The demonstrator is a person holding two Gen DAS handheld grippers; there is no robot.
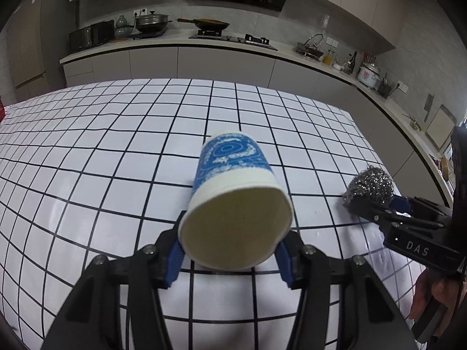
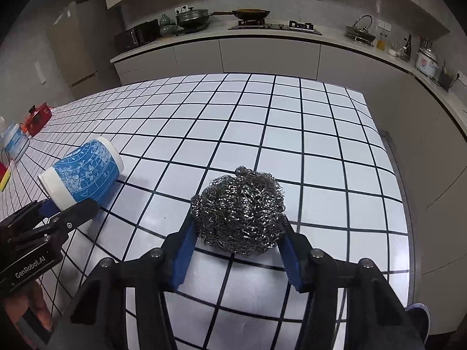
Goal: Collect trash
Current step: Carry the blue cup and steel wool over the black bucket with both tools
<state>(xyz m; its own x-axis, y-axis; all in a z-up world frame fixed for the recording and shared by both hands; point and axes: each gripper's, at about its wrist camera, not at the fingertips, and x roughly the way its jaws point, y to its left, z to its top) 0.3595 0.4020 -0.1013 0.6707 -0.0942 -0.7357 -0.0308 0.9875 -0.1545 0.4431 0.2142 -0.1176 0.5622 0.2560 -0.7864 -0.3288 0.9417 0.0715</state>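
My left gripper (image 1: 230,250) is shut on a blue and white paper cup (image 1: 233,198), held on its side with its white base toward the camera, above the checked tablecloth (image 1: 116,145). The cup (image 2: 84,175) and left gripper (image 2: 67,213) also show at the left of the right wrist view. My right gripper (image 2: 236,245) is shut on a steel wool scrubber (image 2: 239,210), just above the cloth. The scrubber (image 1: 369,185) and right gripper (image 1: 376,204) show at the right of the left wrist view.
A white and blue container (image 2: 14,143), a red box (image 2: 36,118) and a yellow sponge (image 2: 4,176) sit at the table's far left. The table's right edge (image 2: 388,145) drops to the floor. A kitchen counter (image 1: 204,43) with stove and pans runs behind.
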